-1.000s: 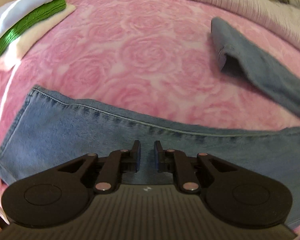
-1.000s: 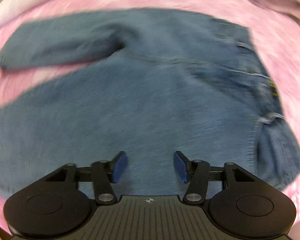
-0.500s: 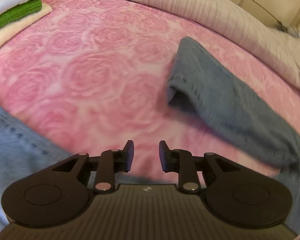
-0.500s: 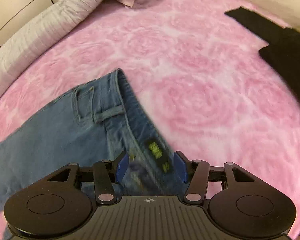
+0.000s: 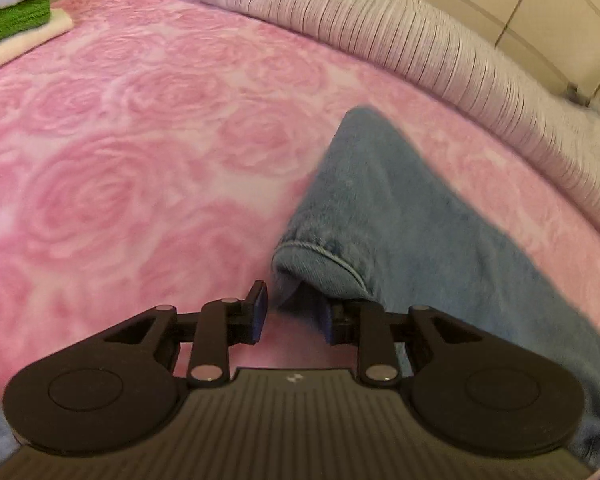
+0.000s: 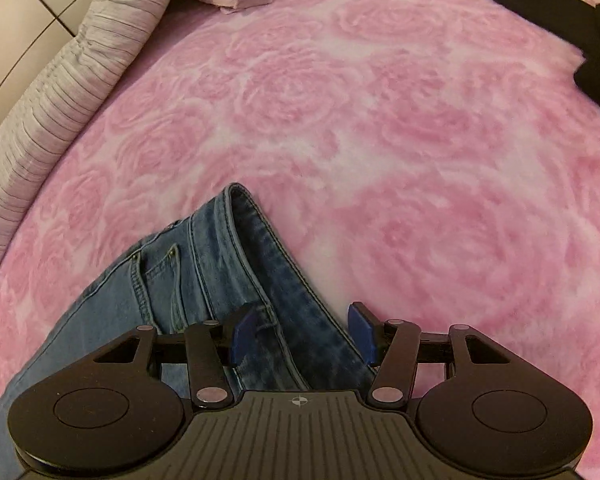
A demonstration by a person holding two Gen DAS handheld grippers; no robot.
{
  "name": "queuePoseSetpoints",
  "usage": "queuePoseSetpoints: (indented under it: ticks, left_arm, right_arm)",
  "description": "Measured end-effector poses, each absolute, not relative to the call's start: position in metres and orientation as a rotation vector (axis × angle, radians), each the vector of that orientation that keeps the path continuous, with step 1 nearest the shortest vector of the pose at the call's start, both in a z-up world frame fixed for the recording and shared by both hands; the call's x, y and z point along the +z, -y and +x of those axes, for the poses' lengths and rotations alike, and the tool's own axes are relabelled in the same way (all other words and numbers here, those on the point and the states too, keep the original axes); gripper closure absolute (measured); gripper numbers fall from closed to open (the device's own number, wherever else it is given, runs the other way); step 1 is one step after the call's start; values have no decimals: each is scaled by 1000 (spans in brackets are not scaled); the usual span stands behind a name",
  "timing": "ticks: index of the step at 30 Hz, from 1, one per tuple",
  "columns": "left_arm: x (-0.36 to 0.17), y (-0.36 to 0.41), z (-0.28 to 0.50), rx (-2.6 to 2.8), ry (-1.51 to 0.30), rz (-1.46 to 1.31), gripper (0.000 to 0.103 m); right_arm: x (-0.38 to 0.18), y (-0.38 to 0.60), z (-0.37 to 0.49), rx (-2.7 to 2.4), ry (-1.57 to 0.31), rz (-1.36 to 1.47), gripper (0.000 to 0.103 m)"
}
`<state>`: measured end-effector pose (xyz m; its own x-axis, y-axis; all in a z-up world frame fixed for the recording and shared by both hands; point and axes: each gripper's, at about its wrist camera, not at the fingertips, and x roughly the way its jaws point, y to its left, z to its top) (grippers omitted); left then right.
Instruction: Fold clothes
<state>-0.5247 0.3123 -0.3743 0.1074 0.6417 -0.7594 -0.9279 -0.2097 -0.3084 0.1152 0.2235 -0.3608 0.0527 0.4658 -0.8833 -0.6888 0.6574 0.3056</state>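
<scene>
A pair of blue jeans lies on the pink rose-patterned bed cover. In the left wrist view one trouser leg [image 5: 400, 208] runs from the right edge toward my left gripper [image 5: 294, 314], whose open jaws sit at the leg's hem opening; the right finger is partly hidden behind the hem. In the right wrist view the waistband [image 6: 260, 264] with pocket and belt loop lies between the open blue pads of my right gripper [image 6: 302, 330].
Folded clothes, white over green over cream [image 5: 12, 20], are stacked at the far left. A striped rolled blanket [image 5: 420, 40] borders the far side of the bed and shows in the right wrist view [image 6: 60, 80]. A black garment [image 6: 572, 24] lies at the far right.
My left gripper moved right from the near trouser leg to the far leg's hem and opened wider. My right gripper swung from above the jeans' middle to the waistband.
</scene>
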Motion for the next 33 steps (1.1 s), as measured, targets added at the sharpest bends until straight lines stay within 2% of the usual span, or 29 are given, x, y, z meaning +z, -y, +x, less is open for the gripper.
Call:
queuePoseSetpoints:
  ticks: [1,2,4,9,11,13,15,18,20,23,26,30,33]
  left_arm:
    - [-375,-317,-526,1496,-345,-1025,90]
    - [-372,-319,-527,1509,-314,-1028,102]
    - [-348,-323,-520,1559,-319,-935,102]
    - [-210,-310,-458,1586,-403,-199,100]
    - [-164,-299,-435,1563,-394,5,99]
    - [-148,-288,-412,1538,-445,164,100]
    - [-164,-290,-398,1478,-607,175,94]
    - [-229,-304,-414,1436,-857,-158,90]
    - [-270,-311,-444,1435,-894,-472,90]
    - [-316,-317,-503,1482,-759,-910,89]
    - [-332,-326,-556,1638,-475,-1139,80]
    - [-341,-359,-615,1787,-271,-1217,75]
    - [-353,-392,-650,1835,-243,-1248,71]
  right_arm:
    - [-362,-225,114,886,-1233,-230,46]
    - [-362,-226,113,882,-1231,-241,46]
    - [-362,-230,111,877,-1228,-263,46]
    - [-362,-236,112,855,-1256,-290,46]
    - [-362,-237,112,838,-1263,-291,46]
    - [-362,-239,111,822,-1268,-291,46]
    - [-361,-240,111,808,-1273,-293,45]
    - [-360,-243,111,802,-1280,-303,44]
    - [-360,-244,112,808,-1285,-307,44]
    - [-359,-242,114,823,-1289,-306,44]
    - [-359,-241,112,822,-1280,-306,44]
    - [-359,-242,108,803,-1267,-307,44]
    - [-360,-243,106,794,-1261,-305,43]
